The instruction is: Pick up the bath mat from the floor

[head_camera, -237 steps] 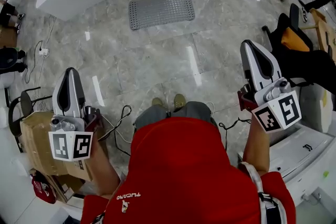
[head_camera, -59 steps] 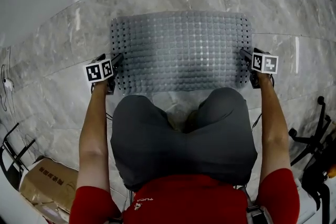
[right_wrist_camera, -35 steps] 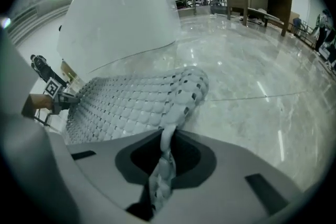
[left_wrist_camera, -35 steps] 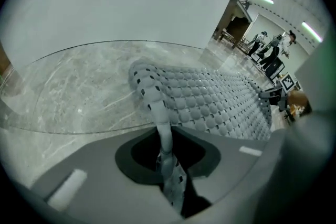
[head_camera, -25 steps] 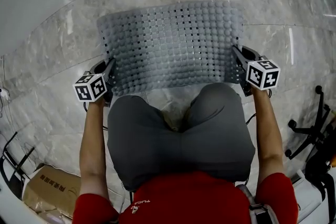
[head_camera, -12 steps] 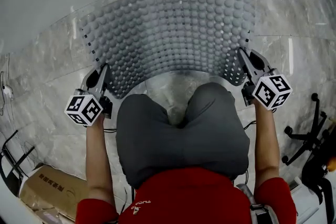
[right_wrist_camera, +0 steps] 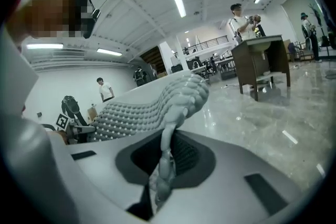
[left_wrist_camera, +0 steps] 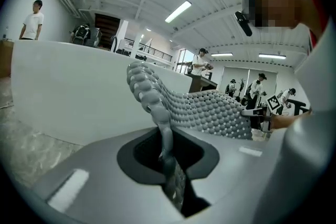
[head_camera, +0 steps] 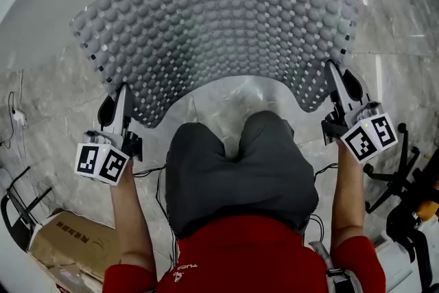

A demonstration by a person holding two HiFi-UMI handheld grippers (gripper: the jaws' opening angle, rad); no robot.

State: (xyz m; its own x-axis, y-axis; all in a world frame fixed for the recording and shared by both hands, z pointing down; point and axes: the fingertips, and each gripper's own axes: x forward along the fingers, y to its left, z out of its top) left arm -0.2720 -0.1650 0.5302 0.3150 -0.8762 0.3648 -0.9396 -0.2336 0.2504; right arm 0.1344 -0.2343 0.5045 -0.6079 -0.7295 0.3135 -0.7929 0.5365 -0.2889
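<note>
Left gripper [head_camera: 122, 94] and right gripper [head_camera: 335, 72]: both are clenched on the bath mat [head_camera: 226, 17]. Each gripper view shows a short edge of the studded grey sheet pinched thin between closed jaws, with the rest bulging up beyond the tips. In the head view the left gripper sits at 9 o'clock and the right at 3 o'clock. The mat spans between them and fans out from 10 through 12 to 2 o'clock, its near edge sagging in an arc above the person's knees [head_camera: 240, 161]. It appears to be carried clear of the floor [head_camera: 394, 31], in front of a white curved fixture [head_camera: 34, 3] at 11 o'clock; whether its far edge hangs wholly free cannot be confirmed. Judgement: the step in hand is the lift, and it looks well advanced. To do it well, both holds should be firm and level with one another, and the grippers should rise together, far enough apart to keep the sheet taut. The bites are narrow and at the margins only, so the limp mat could peel out of one side if it swings or if one side leads. Pose: the left forearm [head_camera: 127, 216] and right forearm [head_camera: 346, 195] reach forward, roughly parallel, outside the knees. The grippers point away from the body and slightly downward, marker cubes nearest the camera.
</note>
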